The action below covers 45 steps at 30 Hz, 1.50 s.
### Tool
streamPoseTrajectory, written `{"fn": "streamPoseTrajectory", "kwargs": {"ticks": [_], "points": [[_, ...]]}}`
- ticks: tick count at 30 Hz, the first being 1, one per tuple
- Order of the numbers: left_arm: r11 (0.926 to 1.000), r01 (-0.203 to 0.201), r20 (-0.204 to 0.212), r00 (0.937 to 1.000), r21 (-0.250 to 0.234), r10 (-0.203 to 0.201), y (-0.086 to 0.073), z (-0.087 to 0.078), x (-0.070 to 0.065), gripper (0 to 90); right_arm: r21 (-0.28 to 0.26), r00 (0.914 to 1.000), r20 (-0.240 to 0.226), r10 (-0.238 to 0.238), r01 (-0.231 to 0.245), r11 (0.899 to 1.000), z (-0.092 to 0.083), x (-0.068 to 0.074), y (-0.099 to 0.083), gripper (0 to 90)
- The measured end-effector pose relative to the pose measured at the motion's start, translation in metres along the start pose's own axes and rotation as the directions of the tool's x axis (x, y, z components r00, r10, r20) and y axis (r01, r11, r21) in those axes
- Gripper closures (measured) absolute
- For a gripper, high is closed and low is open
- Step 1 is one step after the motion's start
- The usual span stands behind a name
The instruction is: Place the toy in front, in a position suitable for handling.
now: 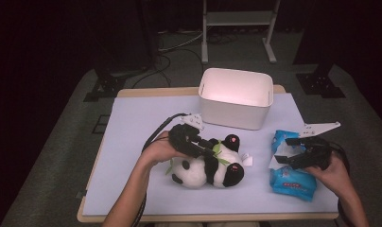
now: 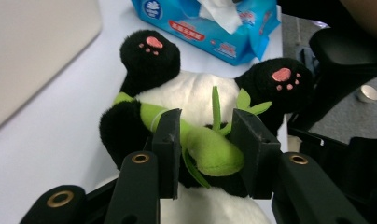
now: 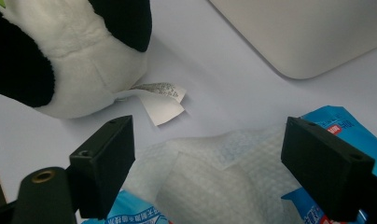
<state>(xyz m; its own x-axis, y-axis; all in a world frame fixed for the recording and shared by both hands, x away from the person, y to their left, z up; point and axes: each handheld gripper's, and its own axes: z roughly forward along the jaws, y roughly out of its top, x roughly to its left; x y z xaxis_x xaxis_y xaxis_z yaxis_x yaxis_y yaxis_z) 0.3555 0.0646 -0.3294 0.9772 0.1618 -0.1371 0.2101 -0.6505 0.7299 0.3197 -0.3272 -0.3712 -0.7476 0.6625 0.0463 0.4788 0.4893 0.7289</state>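
Observation:
A black-and-white panda plush [image 1: 208, 166] lies on its back on the pale mat, pink-soled feet up. My left gripper [image 1: 212, 150] reaches over its belly. In the left gripper view the plush's green bamboo stalk [image 2: 210, 151] sits between the jaws of the left gripper [image 2: 205, 135], touching both pads. A blue wet-wipe packet [image 1: 293, 182] lies at the right with a white wipe [image 3: 210, 186] pulled out of it. My right gripper [image 1: 286, 151] hovers over that wipe, and in its own view the right gripper [image 3: 207, 154] stands open, jaws wide apart on either side of the sheet.
A white plastic bin [image 1: 236, 97] stands at the back of the pale mat [image 1: 132, 137], just beyond the panda. The panda's white tag [image 3: 161, 100] lies on the mat between plush and packet. The table's front edge runs close below both hands.

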Motion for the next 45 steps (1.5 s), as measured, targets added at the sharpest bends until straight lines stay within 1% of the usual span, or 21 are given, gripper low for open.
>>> {"fn": "streamPoseTrajectory", "kwargs": {"ticks": [1, 4, 6, 8, 9, 11, 14, 16, 19, 21, 22, 23, 24, 27, 30, 33, 35, 38, 39, 44, 45], "points": [[1.0000, 0.001, 0.002, 1.0000, -0.001, -0.001, -0.002, 0.000, -0.001, 58.4, 0.003, 1.0000, -0.001, -0.005, 0.005, 1.000, 0.000, 0.001, 0.000, 16.5], [1.0000, 0.003, 0.021, 0.9998, -0.004, -0.003, -0.007, -0.002, -0.002, 58.3, 0.020, 0.9998, -0.004, -0.021, 0.021, 1.000, 0.001, 0.003, 0.000, 16.6], [1.0000, 0.004, 0.015, 0.9999, 0.002, -0.005, -0.009, -0.004, -0.002, 54.3, 0.040, 0.9995, 0.004, -0.030, 0.030, 0.999, 0.003, 0.004, 0.000, 16.9], [0.9999, 0.011, 0.017, 0.9998, -0.011, -0.011, -0.011, -0.007, -0.003, 52.5, 0.064, 0.9992, 0.014, -0.038, 0.037, 0.997, 0.004, 0.005, 0.000, 17.5], [0.9998, 0.008, 0.016, 0.9998, -0.016, -0.007, -0.013, -0.010, -0.003, 51.3, 0.083, 0.9986, 0.019, -0.050, 0.048, 0.995, 0.003, 0.005, 0.000, 23.3], [0.9995, 0.013, 0.014, 0.9998, -0.029, -0.013, -0.016, -0.013, -0.004, 50.3, 0.094, 0.9982, 0.027, -0.053, 0.050, 0.994, 0.003, 0.005, 0.000, 23.5], [0.9990, 0.017, 0.009, 0.9998, -0.041, -0.017, -0.023, -0.019, -0.005, 48.3, 0.118, 0.9973, 0.038, -0.063, 0.058, 0.991, 0.001, 0.006, 0.000, 33.1], [0.9984, 0.023, 0.009, 0.9997, -0.051, -0.023, -0.030, -0.024, -0.006, 47.6, 0.152, 0.9957, 0.048, -0.079, 0.071, 0.986, 0.001, 0.006, 0.000, 40.3], [0.9981, 0.026, 0.005, 0.9997, -0.057, -0.025, -0.036, -0.027, -0.007, 46.4, 0.183, 0.9945, 0.054, -0.090, 0.079, 0.980, 0.003, 0.006, 0.000, 42.5], [0.9973, 0.028, -0.006, 0.9996, -0.068, -0.029, -0.044, -0.034, -0.008, 44.8, 0.207, 0.9925, 0.071, -0.099, 0.082, 0.975, 0.006, 0.006, -0.001, 48.5], [0.9973, 0.028, -0.006, 0.9996, -0.068, -0.029, -0.044, -0.034, -0.008, 44.1, 0.207, 0.9925, 0.071, -0.099, 0.082, 0.975, 0.006, 0.006, -0.001, 48.5], [0.9976, 0.028, -0.009, 0.9995, -0.063, -0.029, -0.047, -0.037, -0.008, 43.2, 0.223, 0.9916, 0.076, -0.105, 0.085, 0.971, 0.008, 0.007, 0.000, 54.4], [0.9971, 0.037, -0.015, 0.9992, -0.066, -0.038, -0.049, -0.038, -0.008, 43.2, 0.223, 0.9916, 0.076, -0.105, 0.085, 0.971, 0.008, 0.007, 0.000, 54.4], [0.9963, 0.049, -0.022, 0.9985, -0.070, -0.051, -0.060, -0.044, -0.008, 39.8, 0.256, 0.9881, 0.099, -0.117, 0.089, 0.963, 0.012, 0.008, 0.003, 64.1], [0.9963, 0.054, -0.023, 0.9982, -0.067, -0.055, -0.065, -0.044, -0.007, 38.3, 0.264, 0.9866, 0.107, -0.124, 0.092, 0.960, 0.012, 0.008, 0.004, 69.1], [0.9958, 0.067, -0.036, 0.9970, -0.062, -0.069, -0.073, -0.043, -0.006, 34.5, 0.256, 0.9898, 0.098, -0.104, 0.076, 0.964, 0.007, 0.004, 0.005, 79.4], [0.9965, 0.070, -0.057, 0.9958, -0.046, -0.072, -0.079, -0.040, -0.005, 33.6, 0.246, 0.9920, 0.094, -0.084, 0.059, 0.967, 0.004, 0.002, 0.006, 80.9], [0.9965, 0.066, -0.048, 0.9965, -0.052, -0.068, -0.082, -0.038, -0.005, 33.1, 0.232, 0.9938, 0.090, -0.065, 0.042, 0.972, 0.001, 0.000, 0.006, 81.9], [0.9973, 0.057, -0.056, 0.9966, -0.047, -0.060, -0.083, -0.037, -0.006, 31.6, 0.222, 0.9957, 0.082, -0.043, 0.024, 0.975, -0.003, -0.002, 0.007, 82.5], [0.9983, 0.050, -0.064, 0.9966, -0.029, -0.052, -0.085, -0.034, -0.006, 29.2, 0.192, 0.9973, 0.071, -0.017, 0.003, 0.981, -0.009, -0.004, 0.008, 82.9], [0.9982, 0.051, -0.062, 0.9966, -0.032, -0.053, -0.086, -0.033, -0.007, 28.8, 0.170, 0.9980, 0.063, -0.005, -0.006, 0.985, -0.013, -0.005, 0.008, 83.0]]}}
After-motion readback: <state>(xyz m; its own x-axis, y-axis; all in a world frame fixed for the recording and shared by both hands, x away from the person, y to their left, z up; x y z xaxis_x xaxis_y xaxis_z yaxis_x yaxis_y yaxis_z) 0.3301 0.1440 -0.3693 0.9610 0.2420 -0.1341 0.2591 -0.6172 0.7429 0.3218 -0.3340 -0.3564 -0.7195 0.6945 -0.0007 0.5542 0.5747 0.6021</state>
